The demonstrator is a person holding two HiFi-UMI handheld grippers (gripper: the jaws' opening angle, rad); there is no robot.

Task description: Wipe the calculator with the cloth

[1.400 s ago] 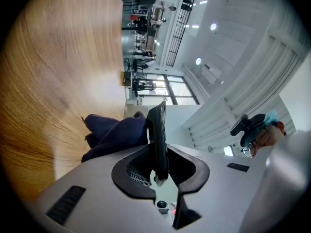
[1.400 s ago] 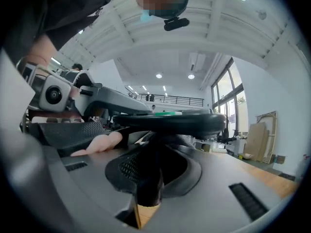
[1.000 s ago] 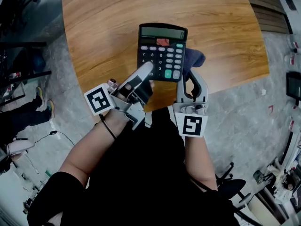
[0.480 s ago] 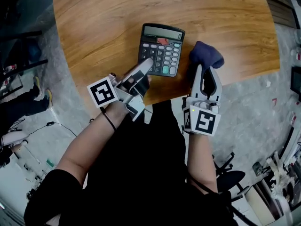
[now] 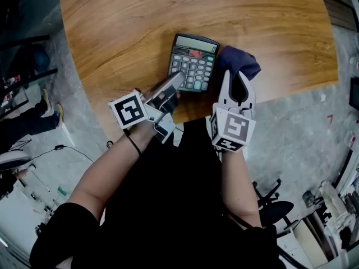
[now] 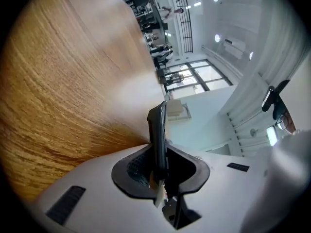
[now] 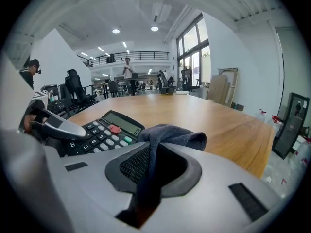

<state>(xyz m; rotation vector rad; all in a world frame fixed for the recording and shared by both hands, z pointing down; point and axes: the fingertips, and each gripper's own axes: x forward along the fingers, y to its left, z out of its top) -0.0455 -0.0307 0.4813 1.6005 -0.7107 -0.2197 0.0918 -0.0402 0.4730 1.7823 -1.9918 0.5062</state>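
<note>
Left hand-held gripper (image 5: pixel 176 82) clamps calculator (image 5: pixel 194 55), display end away; right hand-held gripper (image 5: pixel 238 78) pinches cloth (image 5: pixel 240 60).

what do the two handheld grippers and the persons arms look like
The left gripper and right gripper are light grey plastic with dark textured pads. Each carries a white cube printed with black square markers. The person wears black short sleeves, with a thin black cord at the left wrist.

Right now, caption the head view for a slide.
Left gripper clamps the calculator; right gripper holds the dark cloth beside it, over the wooden table.
</note>
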